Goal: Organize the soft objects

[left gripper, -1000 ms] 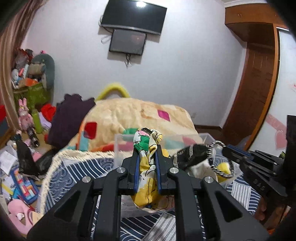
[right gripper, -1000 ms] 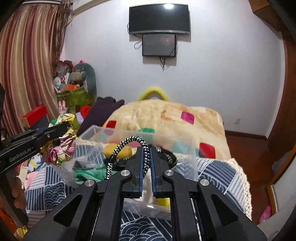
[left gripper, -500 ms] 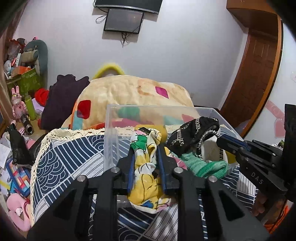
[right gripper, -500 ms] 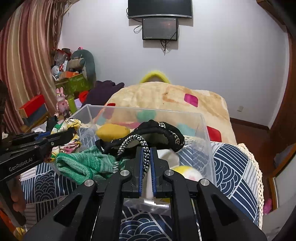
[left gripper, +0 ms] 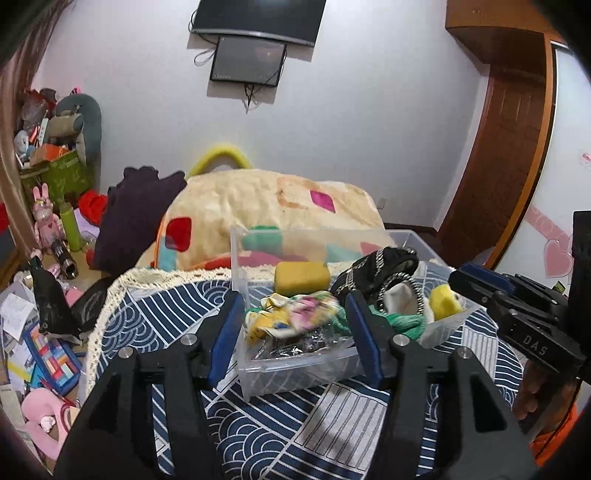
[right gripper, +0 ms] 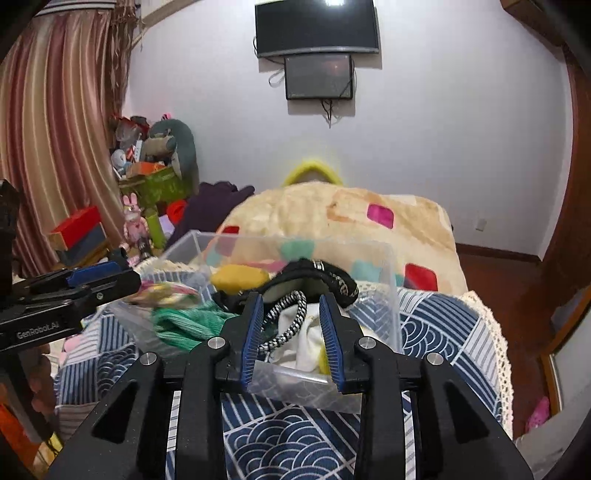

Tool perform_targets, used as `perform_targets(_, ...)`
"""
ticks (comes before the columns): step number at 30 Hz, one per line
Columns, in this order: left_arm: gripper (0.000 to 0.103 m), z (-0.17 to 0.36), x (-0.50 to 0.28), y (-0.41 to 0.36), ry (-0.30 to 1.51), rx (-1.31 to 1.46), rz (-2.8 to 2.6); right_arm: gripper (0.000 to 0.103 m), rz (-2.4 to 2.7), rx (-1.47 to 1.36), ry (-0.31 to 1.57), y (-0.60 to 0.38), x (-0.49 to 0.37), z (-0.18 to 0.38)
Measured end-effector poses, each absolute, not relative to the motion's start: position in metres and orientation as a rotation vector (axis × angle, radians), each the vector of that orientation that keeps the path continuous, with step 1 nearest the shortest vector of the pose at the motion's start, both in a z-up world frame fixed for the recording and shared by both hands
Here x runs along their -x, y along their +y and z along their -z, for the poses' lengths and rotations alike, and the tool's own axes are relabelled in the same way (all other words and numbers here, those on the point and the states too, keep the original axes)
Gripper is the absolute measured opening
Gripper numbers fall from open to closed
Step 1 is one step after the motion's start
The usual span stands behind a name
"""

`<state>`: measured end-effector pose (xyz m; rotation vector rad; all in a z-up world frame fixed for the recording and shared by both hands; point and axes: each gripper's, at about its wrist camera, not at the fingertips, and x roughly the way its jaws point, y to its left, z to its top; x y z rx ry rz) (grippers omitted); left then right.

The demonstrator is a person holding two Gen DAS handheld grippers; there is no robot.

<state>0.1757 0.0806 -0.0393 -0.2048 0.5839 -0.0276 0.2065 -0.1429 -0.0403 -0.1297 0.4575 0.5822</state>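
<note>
Both of my grippers were over the clear plastic bin (left gripper: 295, 373) that sat on the blue-and-white patterned bedspread (left gripper: 155, 314).

Left gripper (left gripper: 295, 321): jaws spread wide, nothing between the blue pads. The printed cloth (left gripper: 295, 314), yellow, green and pink, lay loose inside the bin at its near left corner, just ahead of the pads and free of them. It looked smeared in the left view, so I could not tell its exact lie.

Right gripper (right gripper: 291, 325): jaws also spread, holding nothing. The black-and-white braided cord (right gripper: 286, 319) lay between the two pads, draped over a white cloth (right gripper: 306, 343) in the bin. Whether the cord touched the left pad I could not tell.

Other contents of the bin, noted from both views:
- black pouch (right gripper: 317, 282) with metal trim, resting on top of the pile toward the far side, just beyond the cord;
- green knitted piece (right gripper: 184, 325) on the left half, beside the printed cloth;
- yellow sponge (left gripper: 302, 277) against the far wall;
- yellow ball (left gripper: 445, 301) at the right end, partly hidden by the white cloth.

Beyond the bin lay a cream blanket (right gripper: 332, 214) with coloured squares. A dark screen (right gripper: 317, 29) hung on the white wall. Toys (right gripper: 162, 147) were piled in the left corner by the striped curtain (right gripper: 55, 129).
</note>
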Motion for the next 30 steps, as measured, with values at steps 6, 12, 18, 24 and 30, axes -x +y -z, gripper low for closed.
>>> perform_targets(6, 0.057, 0.016, -0.151, 0.076, 0.521, 0.186, 0.037, 0.03, -0.601, 0.119, 0.377, -0.152, -0.182, 0.02)
perform_targets(12, 0.058, -0.002, -0.113, 0.062, 0.441, 0.139, 0.045, 0.04, -0.615, 0.119, 0.291, -0.16, -0.152, 0.006)
perform_targets(18, 0.084, -0.013, -0.086, 0.051, 0.388, 0.119, 0.059, 0.065, -0.628, 0.095, 0.236, -0.169, -0.131, 0.002)
perform_targets(24, 0.098, -0.014, -0.063, 0.043, 0.34, 0.104, 0.047, 0.084, -0.606, 0.09, 0.191, -0.176, -0.117, 0.004)
perform_targets(30, 0.102, -0.006, -0.049, 0.039, 0.322, 0.109, 0.034, 0.101, -0.594, 0.084, 0.181, -0.182, -0.111, 0.013)
